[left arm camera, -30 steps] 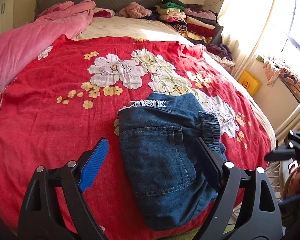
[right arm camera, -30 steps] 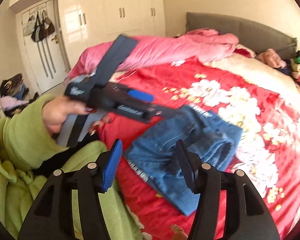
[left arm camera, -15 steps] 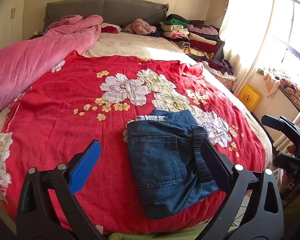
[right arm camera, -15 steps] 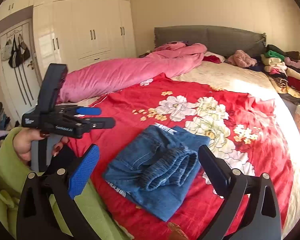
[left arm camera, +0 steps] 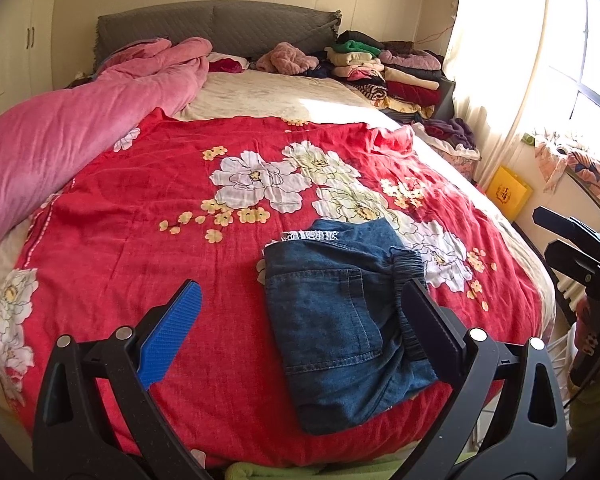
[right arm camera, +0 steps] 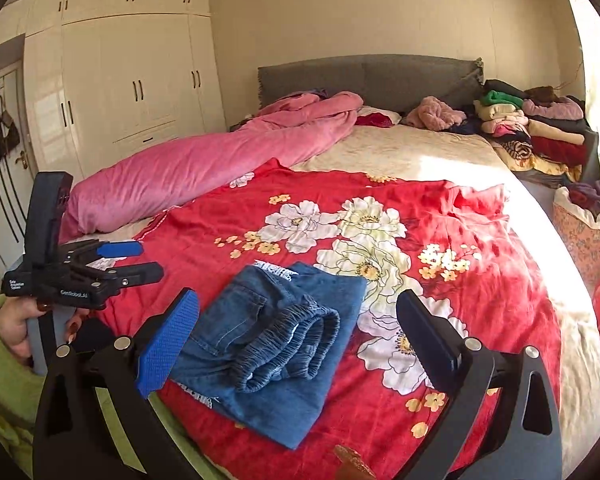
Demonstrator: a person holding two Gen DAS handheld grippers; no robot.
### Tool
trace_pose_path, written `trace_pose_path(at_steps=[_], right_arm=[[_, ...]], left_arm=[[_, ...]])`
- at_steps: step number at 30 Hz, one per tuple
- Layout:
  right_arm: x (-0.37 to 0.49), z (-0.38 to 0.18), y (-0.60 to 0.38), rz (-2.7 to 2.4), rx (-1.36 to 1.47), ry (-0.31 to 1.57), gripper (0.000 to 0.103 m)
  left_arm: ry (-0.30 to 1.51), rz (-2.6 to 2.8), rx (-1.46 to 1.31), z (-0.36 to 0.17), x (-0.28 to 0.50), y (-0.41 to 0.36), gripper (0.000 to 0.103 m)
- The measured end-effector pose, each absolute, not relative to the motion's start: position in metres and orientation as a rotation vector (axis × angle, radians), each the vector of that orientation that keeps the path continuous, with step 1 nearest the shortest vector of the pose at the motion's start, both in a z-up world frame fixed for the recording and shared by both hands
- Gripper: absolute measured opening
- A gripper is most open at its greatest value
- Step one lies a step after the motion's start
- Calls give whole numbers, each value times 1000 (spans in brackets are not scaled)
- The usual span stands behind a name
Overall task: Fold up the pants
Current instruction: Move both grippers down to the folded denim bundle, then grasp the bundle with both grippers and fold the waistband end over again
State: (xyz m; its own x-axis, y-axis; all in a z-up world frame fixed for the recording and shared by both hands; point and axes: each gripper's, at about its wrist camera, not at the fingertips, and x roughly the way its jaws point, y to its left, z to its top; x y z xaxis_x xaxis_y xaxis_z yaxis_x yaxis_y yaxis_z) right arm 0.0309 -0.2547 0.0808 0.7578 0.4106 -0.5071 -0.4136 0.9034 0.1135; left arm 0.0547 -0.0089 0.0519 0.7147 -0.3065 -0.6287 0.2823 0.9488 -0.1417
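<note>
The blue denim pants point(left arm camera: 340, 316) lie folded into a compact bundle on the red flowered bedspread point(left arm camera: 140, 216), near the bed's front edge, elastic waistband on the right side. In the right wrist view the pants point(right arm camera: 276, 344) show the waistband on top. My left gripper point(left arm camera: 300, 336) is open and empty, held back above the bed's front edge. My right gripper point(right arm camera: 300, 336) is open and empty, also drawn back from the pants. The left gripper point(right arm camera: 112, 264) appears at the left of the right wrist view, the right gripper point(left arm camera: 572, 248) at the right edge of the left wrist view.
A pink duvet point(left arm camera: 60, 132) lies along the bed's left side. Stacks of folded clothes point(left arm camera: 384, 68) sit by the grey headboard point(left arm camera: 220, 32). A laundry basket point(right arm camera: 584, 232) and a yellow bag point(left arm camera: 508, 192) stand right of the bed. White wardrobes point(right arm camera: 120, 80) stand on the left.
Both grippers have pulled back and up from the folded pants, and the right gripper has opened wider. The pants have not moved.
</note>
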Motion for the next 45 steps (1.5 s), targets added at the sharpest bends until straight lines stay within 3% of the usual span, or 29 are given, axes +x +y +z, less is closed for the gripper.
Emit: trace_pose_path(at_steps=[17,18,20,21,33,36,37,38,41,45], right_arm=[[84,11,-257,342,64,807,97],[89,4,-256,335,64,832,96],[99,-10,-255,330,73,878,73],[105,-17,-256,339,96,903,70],[137,-59,-245,469,193,991,61],[142,-62,-242,492,193,982,61],[142,-62,-241,510,195,973,53],[141,-60,-239,550,203,963,31],[135,-47,-233,566,181,897,21],[136,-26,-230,580,172,838,19]], left_arm=[[799,-287,-19,4,82,-16,93],[814,-289,-19,-2,86,-17,93],[846,-294,-21,-15,96,-21,93],[861,-299,-25,-21,100,-22,93],[977,-373,-68,-61,133,-38,92],[970,-393,-69,-60,134,-42,73],[970,-412,-84,-59,133,-43,57],[969,-424,-100,-57,133,-44,51],[947,-423,-80,-49,130,-47,37],[902,-423,-76,-29,132,-48,28]])
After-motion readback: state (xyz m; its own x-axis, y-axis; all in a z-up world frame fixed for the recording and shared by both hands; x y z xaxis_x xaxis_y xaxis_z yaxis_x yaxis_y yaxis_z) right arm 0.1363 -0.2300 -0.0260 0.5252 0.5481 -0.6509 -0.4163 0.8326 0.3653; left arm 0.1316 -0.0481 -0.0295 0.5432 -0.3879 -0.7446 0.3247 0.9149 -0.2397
